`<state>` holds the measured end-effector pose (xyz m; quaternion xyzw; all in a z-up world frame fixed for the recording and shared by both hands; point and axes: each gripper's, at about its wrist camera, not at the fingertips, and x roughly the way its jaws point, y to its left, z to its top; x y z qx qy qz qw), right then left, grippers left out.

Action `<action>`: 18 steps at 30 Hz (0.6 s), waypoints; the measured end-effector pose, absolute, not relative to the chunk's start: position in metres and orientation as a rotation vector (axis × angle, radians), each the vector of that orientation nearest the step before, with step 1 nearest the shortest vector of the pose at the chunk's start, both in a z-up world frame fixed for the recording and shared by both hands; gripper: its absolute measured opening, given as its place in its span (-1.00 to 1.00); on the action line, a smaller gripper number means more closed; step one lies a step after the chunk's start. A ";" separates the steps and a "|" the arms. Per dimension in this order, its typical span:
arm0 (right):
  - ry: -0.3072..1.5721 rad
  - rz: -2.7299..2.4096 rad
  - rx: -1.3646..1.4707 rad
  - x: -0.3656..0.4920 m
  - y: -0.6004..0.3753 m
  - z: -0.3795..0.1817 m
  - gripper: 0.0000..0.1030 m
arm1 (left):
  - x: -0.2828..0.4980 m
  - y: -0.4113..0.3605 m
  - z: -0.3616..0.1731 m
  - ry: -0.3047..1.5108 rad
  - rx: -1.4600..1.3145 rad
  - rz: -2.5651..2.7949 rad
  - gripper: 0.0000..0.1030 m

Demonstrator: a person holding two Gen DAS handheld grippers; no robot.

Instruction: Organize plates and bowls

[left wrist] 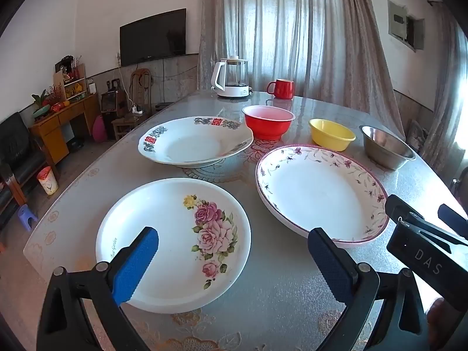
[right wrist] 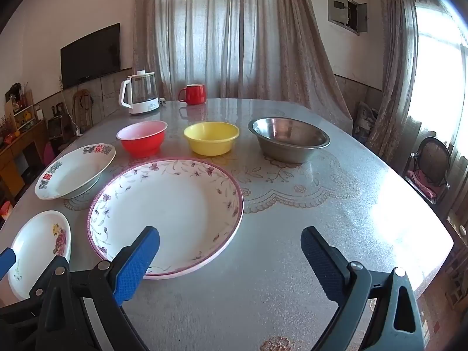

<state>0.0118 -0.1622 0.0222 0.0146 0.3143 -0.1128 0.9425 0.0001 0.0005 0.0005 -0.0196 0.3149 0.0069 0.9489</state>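
On the table (right wrist: 292,263) I've got 3 plates and 3 bowls, all apart, nothing stacked yet. Left gripper (left wrist: 234,260) and right gripper (right wrist: 231,260): both wide apart, empty, hovering at the near edge.

Handling, my read:
- Plates look ceramic: stiff, heavy-ish, glazed so slippery, chip if dropped. Pinch the rim, 1 pad over, 1 under; the low rims make getting under tricky.
- Red bowl (right wrist: 142,142) and yellow bowl (right wrist: 211,138) look plastic: light, forgiving. Pinch the wall at the rim.
- Steel bowl (right wrist: 289,139): rigid, slick, will clang. Same rim pinch.

Looks and places:
- Rose plate (left wrist: 163,234): white, pink roses, nearest left, under my left jaws.
- Vine plate (right wrist: 166,213): largest, purple vine border, centre, just ahead of the right gripper.
- Deep plate (left wrist: 196,142): scalloped, red characters on the rim, behind the rose plate.
- Bowls sit in a row behind the plates, red to steel left to right.
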 end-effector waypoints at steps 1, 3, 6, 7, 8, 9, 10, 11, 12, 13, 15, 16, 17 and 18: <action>0.646 -0.230 0.028 0.012 -0.163 0.022 0.92 | 0.000 0.001 0.001 0.639 -0.040 0.014 0.99; 0.659 -0.231 0.029 0.012 -0.164 0.020 0.92 | 0.000 0.000 0.000 0.645 -0.033 0.017 0.99; 0.668 -0.220 0.026 0.017 -0.161 0.017 0.92 | 0.000 0.000 0.001 0.643 -0.034 0.016 0.99; 0.659 -0.221 0.027 0.016 -0.160 0.017 0.92 | 0.000 0.000 -0.001 0.643 -0.035 0.017 0.99; 0.657 -0.219 0.033 0.015 -0.161 0.018 0.92 | 0.000 0.001 -0.002 0.644 -0.035 0.018 0.99; 0.657 -0.219 0.033 0.015 -0.161 0.018 0.92 | -0.001 0.002 -0.001 0.643 -0.035 0.019 0.99; 0.659 -0.215 0.035 0.016 -0.162 0.018 0.92 | -0.001 0.002 -0.001 0.642 -0.035 0.020 0.99; 0.660 -0.211 0.034 0.016 -0.161 0.017 0.92 | 0.001 -0.001 -0.002 0.643 -0.035 0.021 0.99; 0.659 -0.210 0.034 0.016 -0.160 0.018 0.92 | 0.001 -0.001 -0.002 0.644 -0.035 0.020 0.99; 0.660 -0.207 0.035 0.016 -0.160 0.018 0.92 | 0.001 0.000 -0.002 0.645 -0.036 0.019 0.99; 0.660 -0.204 0.035 0.017 -0.160 0.018 0.92 | 0.001 0.000 -0.002 0.645 -0.037 0.017 0.99; 0.658 -0.203 0.036 0.017 -0.160 0.018 0.92 | 0.001 0.000 -0.001 0.645 -0.035 0.017 0.99; 0.657 -0.203 0.037 0.017 -0.160 0.018 0.92 | 0.001 0.001 -0.001 0.645 -0.036 0.017 0.99; 0.657 -0.202 0.039 0.017 -0.160 0.018 0.92 | 0.001 0.002 -0.001 0.646 -0.035 0.016 0.99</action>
